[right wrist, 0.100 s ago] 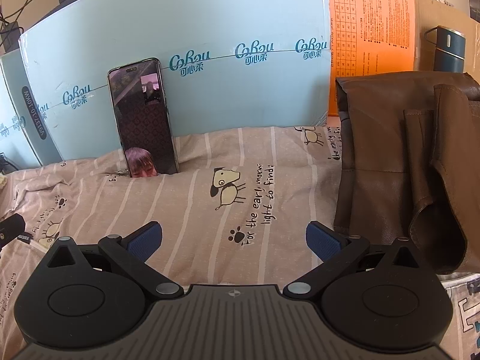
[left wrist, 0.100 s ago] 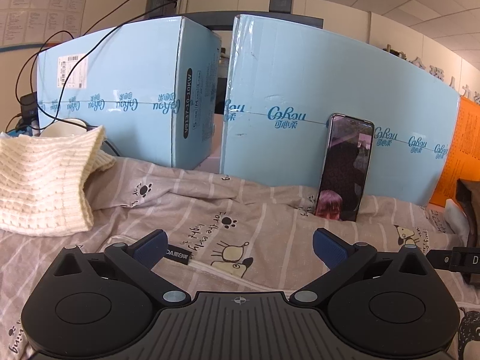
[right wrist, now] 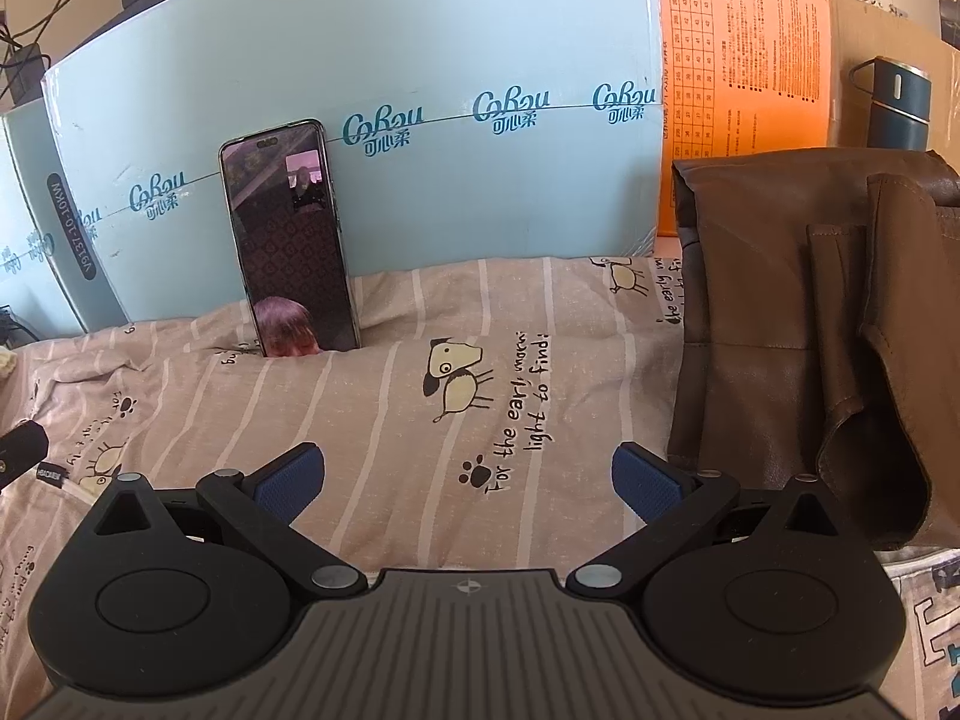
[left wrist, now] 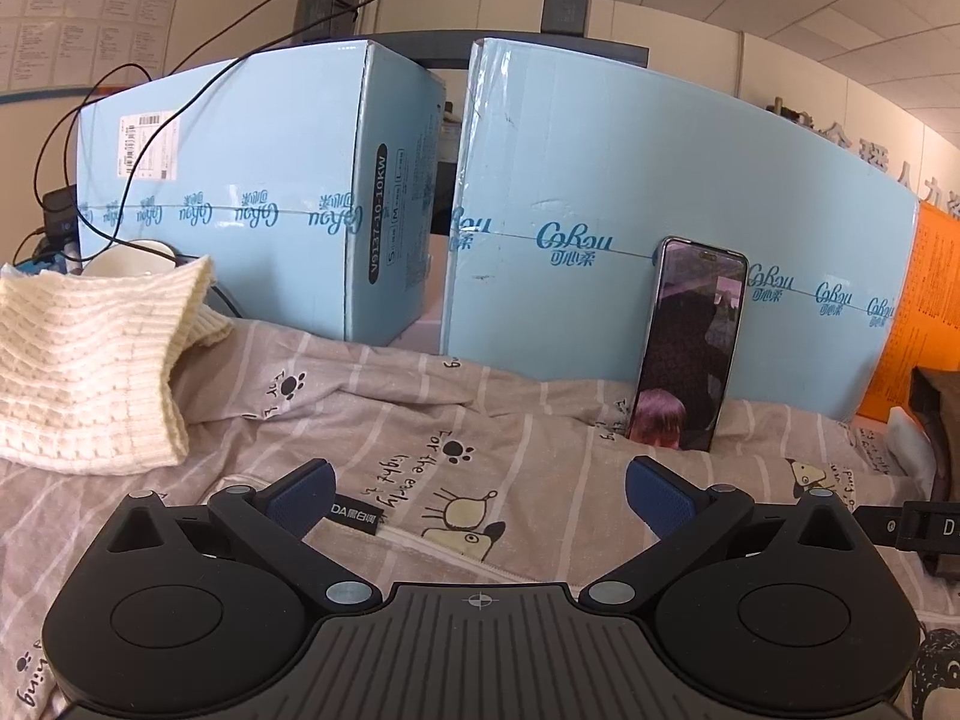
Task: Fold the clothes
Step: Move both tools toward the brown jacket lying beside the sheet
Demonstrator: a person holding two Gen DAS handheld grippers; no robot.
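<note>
Both my grippers, left (left wrist: 477, 495) and right (right wrist: 465, 480), are wide open w/ nothing held, low over the printed sheet (right wrist: 384, 414). Clothes: cream sweater (left wrist: 78, 372) far left, brown jacket (right wrist: 798, 336) just right of my right gripper. Risk: I pinch sheet w/ the jacket edge, or a sweep knocks the propped phone (right wrist: 288, 240).

Two light-blue boxes (left wrist: 228, 192) (left wrist: 660, 228) stand behind the striped printed garment (left wrist: 480, 438), with one phone (left wrist: 690, 348) leaning on the second. One cream knit (left wrist: 78, 360) lies left of the garment, one brown leather garment (right wrist: 810, 324) right of it. One orange box (right wrist: 744, 60) and one blue flask (right wrist: 897, 105) stand behind that.
</note>
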